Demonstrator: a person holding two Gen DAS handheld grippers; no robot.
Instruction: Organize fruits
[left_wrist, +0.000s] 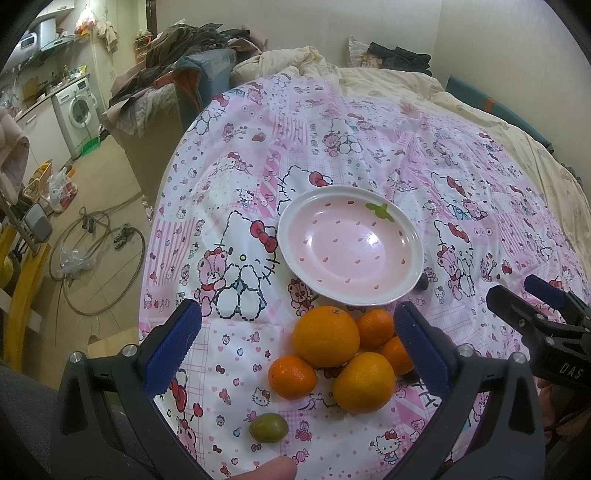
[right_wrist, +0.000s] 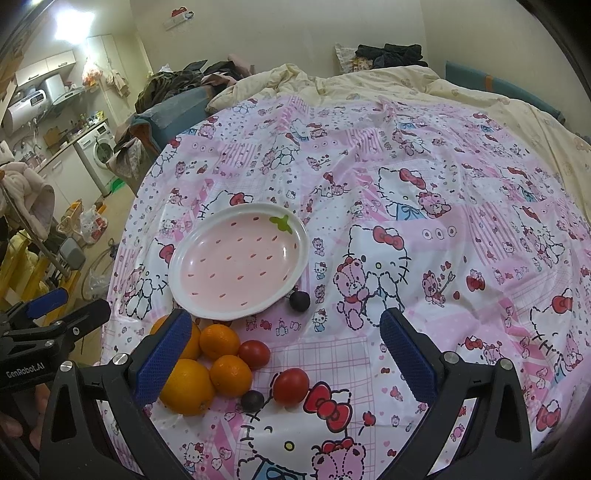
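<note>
— Pink cartoon-cat printed cloth (right_wrist: 424, 184) is covering the bed. What is sitting on it?

— A pink strawberry-patterned ceramic plate (right_wrist: 207, 291) is lying bare. Just below it, a cluster of round oranges (left_wrist: 327, 336) is resting, with two red tomatoes (right_wrist: 290, 385) to the plate's lower right, dark plums (right_wrist: 299, 301) near its rim, and a green olive-like fruit (left_wrist: 268, 427) below the oranges.

— And the claws?

— The left claw (left_wrist: 295, 343) is hanging wide over the oranges, gripping nothing. The right claw (right_wrist: 284, 354) is gaping wide too, and is holding nothing.
</note>
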